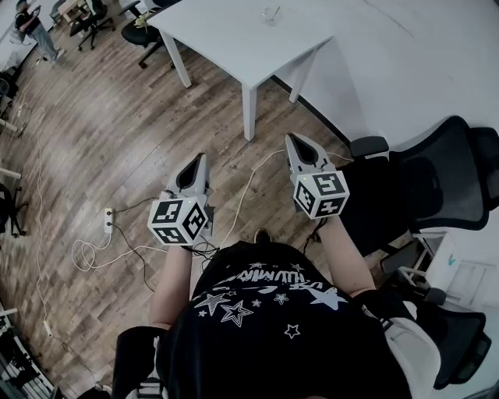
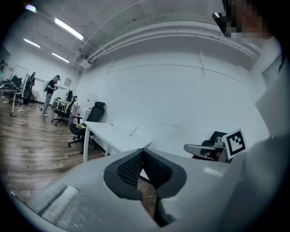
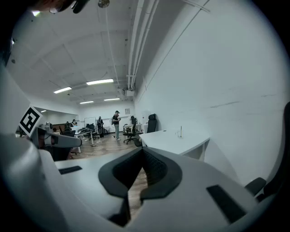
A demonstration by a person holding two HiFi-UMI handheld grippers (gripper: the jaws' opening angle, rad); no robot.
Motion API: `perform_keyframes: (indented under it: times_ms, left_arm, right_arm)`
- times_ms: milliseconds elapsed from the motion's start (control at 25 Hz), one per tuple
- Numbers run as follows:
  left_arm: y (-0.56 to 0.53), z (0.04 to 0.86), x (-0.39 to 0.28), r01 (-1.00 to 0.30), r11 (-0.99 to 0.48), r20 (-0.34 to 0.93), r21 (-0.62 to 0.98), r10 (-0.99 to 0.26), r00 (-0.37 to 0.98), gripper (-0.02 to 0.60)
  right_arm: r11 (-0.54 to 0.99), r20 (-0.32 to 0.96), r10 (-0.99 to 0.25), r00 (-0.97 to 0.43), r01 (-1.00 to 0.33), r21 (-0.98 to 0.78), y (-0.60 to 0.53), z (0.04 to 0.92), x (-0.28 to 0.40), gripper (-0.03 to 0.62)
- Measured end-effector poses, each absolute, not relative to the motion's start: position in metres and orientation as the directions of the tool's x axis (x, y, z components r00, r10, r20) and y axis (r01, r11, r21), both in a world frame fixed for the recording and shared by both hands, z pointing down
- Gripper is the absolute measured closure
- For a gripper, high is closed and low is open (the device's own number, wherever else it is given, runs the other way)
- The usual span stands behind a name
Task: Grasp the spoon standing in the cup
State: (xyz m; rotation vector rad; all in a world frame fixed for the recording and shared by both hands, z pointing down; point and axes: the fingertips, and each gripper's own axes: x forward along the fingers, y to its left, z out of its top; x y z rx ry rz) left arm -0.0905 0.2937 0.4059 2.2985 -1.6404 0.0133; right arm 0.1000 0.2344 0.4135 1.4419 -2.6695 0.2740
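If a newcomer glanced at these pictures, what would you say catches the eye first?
The two grippers stand out first: the left gripper and the right gripper, each with its marker cube, are held side by side over the wooden floor, with both sets of jaws together and empty. Ahead stands a white table. On its far part sits a small cup with the spoon, well apart from both grippers.

Materials and finishes recorded.
The floor (image 1: 101,132) at left is seen as satin wood planking; table (image 1: 234,39) at top, smooth matt white; left gripper (image 2: 143,152) shell, matt grey plastic.
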Motion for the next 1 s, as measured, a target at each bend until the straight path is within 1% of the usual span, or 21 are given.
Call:
perform_keyframes:
  times_ms: [640,760,1000]
  left_arm:
    - [0.302,0.410,-0.105,-0.915,-0.311,0.203,0.256,-0.908,0.365,0.574]
    - [0.299,0.411,-0.102,-0.916,-0.305,0.205,0.259,-0.910,0.360,0.574]
    - [0.288,0.410,-0.090,-0.923,-0.289,0.197,0.255,-0.919,0.342,0.574]
  right_arm:
    - [0.543,0.192,-0.808,-0.557,-0.831,-0.123,0.245,0.418,0.076,0.586]
    - [0.531,0.188,-0.816,-0.547,-0.837,-0.129,0.242,0.419,0.082,0.586]
    - [0.492,0.143,-0.841,-0.522,-0.848,-0.197,0.226,0.419,0.109,0.586]
